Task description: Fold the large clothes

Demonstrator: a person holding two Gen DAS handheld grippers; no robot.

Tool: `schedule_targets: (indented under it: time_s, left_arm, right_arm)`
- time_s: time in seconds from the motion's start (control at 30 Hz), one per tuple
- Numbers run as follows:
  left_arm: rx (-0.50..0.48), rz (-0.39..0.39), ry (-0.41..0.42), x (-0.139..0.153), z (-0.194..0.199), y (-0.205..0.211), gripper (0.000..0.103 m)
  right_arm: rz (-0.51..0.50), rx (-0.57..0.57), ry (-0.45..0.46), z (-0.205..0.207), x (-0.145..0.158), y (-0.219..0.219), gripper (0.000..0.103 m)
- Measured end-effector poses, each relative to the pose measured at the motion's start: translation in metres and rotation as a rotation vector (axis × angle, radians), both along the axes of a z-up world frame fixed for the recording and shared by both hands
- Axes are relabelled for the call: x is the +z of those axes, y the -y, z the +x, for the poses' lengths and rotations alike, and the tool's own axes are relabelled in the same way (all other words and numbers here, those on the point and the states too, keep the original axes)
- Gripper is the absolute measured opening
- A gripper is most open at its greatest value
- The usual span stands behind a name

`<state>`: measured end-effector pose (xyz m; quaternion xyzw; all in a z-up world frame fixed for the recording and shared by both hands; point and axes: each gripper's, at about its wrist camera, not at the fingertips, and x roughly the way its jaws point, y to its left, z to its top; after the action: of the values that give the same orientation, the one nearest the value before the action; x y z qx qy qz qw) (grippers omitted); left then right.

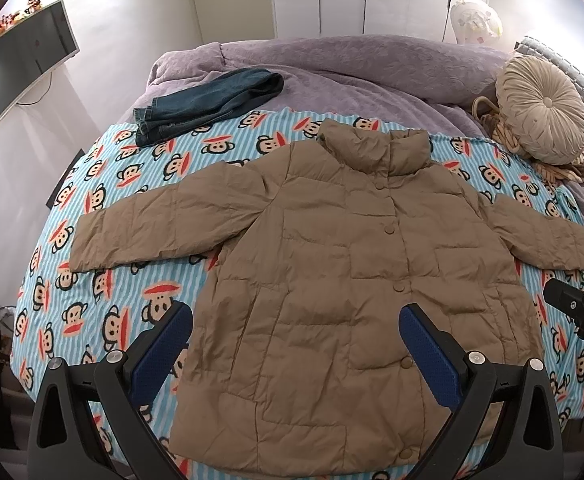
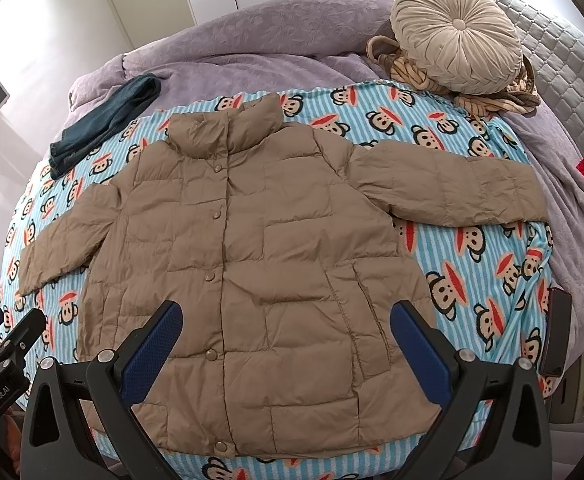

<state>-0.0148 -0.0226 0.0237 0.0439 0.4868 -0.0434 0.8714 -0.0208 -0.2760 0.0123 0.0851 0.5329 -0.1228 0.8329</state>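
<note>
Bedroom with pale walls and white wardrobe doors; a bed fills both views. Its plush lilac bedspread [image 1: 372,64] lies rumpled toward the top of the frame, and over it spreads a fleecy blue-striped blanket [image 1: 103,300] printed with cartoon monkey faces. Centre frame: a tan quilted puffer jacket [image 1: 332,280], face up and snapped shut down the front, collar standing toward the top, both sleeves stretched sideways, stitched into soft rectangular panels with a crinkled sheen. Upper right: a round, pleated beige velvet cushion [image 2: 458,36] with a central button, resting on a striped tan cloth. Upper left: folded dark denim jeans [image 1: 207,100], straddling the blanket's edge. Right edge of the right wrist view: a dark slim phone [image 2: 556,332] on the blanket. Bottom of each view: left gripper [image 1: 296,344] and right gripper [image 2: 285,340], black frames with dimpled blue pads, fingers spread wide above the jacket's lower half, gripping nothing.
</note>
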Motion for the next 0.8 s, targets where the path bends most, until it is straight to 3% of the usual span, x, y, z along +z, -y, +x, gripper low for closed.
schedule_targets:
  time_s: [0.8]
  left_arm:
    - [0.007, -0.013, -0.035, -0.0079, 0.0058, -0.0055, 0.103]
  right_arm:
    - [-0.004, 0.009, -0.019, 0.0031, -0.0086, -0.0059, 0.103]
